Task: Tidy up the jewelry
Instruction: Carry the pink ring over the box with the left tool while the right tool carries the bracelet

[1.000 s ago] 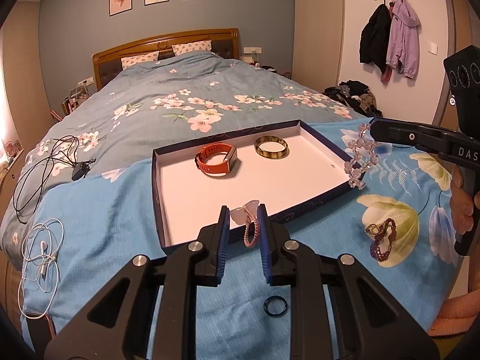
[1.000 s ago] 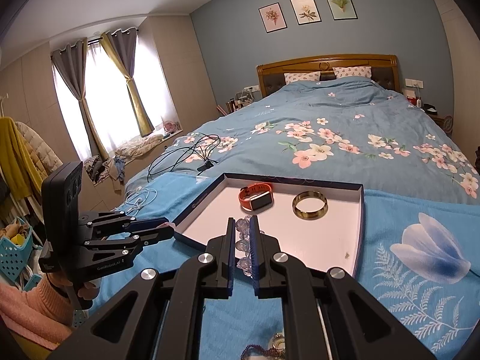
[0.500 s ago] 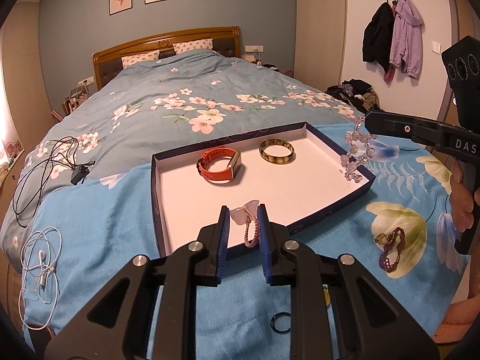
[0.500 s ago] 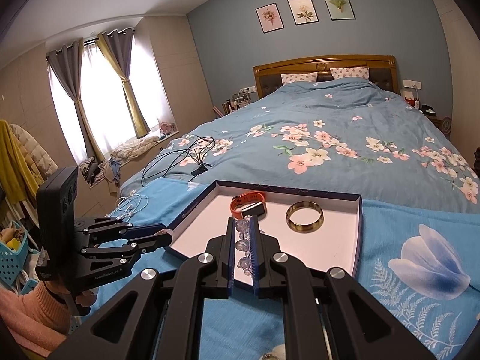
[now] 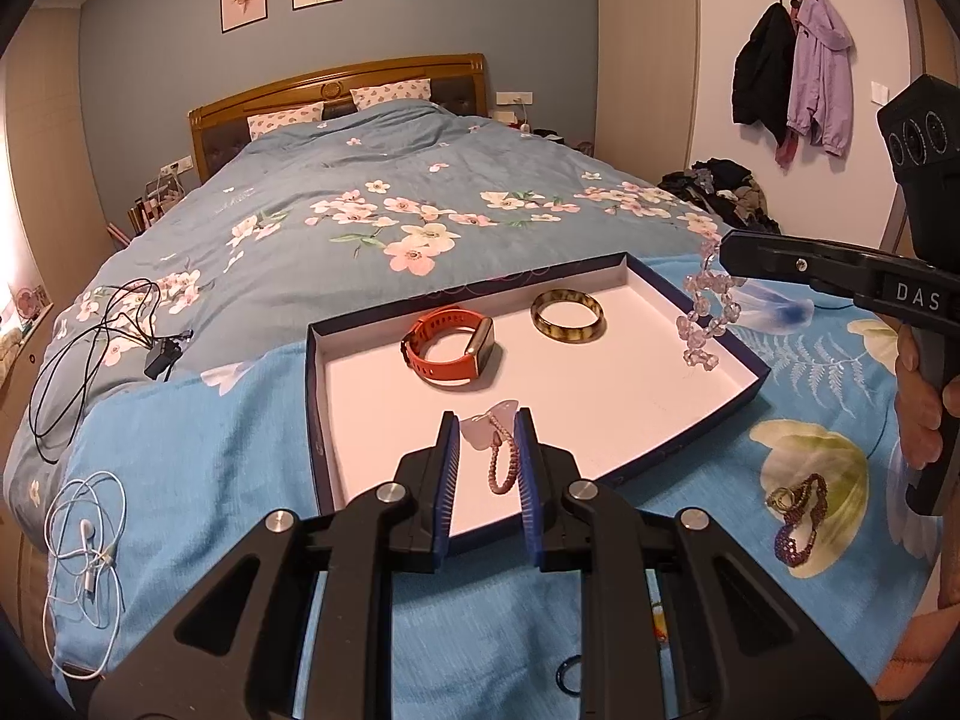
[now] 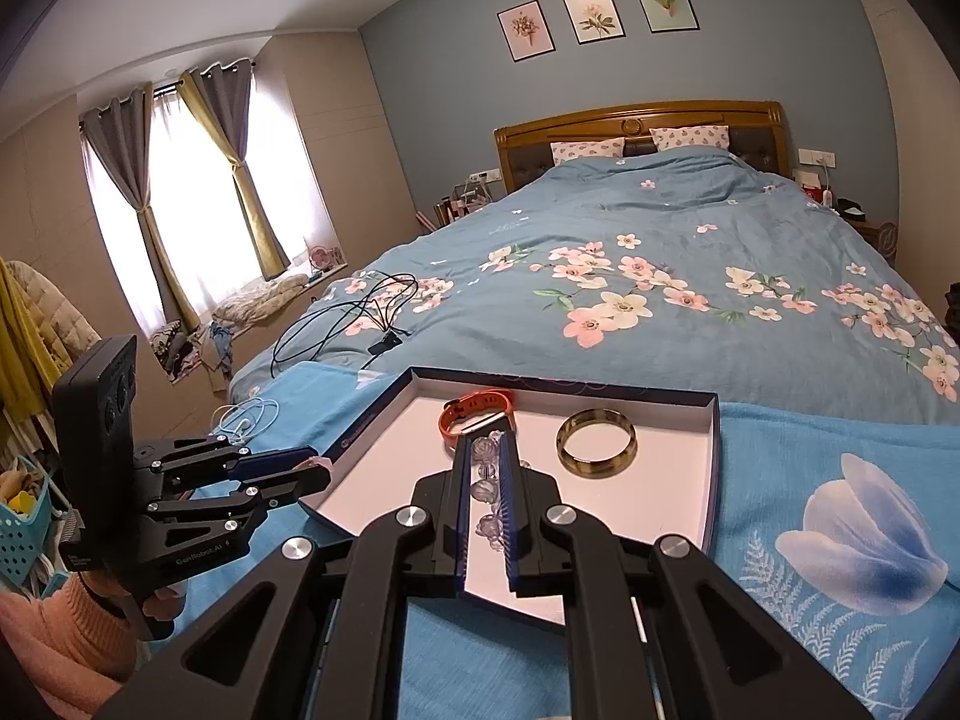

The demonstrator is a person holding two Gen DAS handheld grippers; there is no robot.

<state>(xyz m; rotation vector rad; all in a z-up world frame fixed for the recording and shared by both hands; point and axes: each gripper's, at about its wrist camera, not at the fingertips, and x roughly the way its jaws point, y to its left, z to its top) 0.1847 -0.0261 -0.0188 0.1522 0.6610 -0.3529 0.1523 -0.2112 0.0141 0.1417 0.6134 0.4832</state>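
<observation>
Left claw pinching one pink bracelet, right claw pinching one clear bracelet

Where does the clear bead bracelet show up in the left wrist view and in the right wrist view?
Left wrist: bead bracelet hangs at right from the right gripper, above the tray's right edge.
Right wrist: bead bracelet at lower centre, clamped between that gripper's fingers.
Shared landmark: the orange watch in the tray.
</observation>
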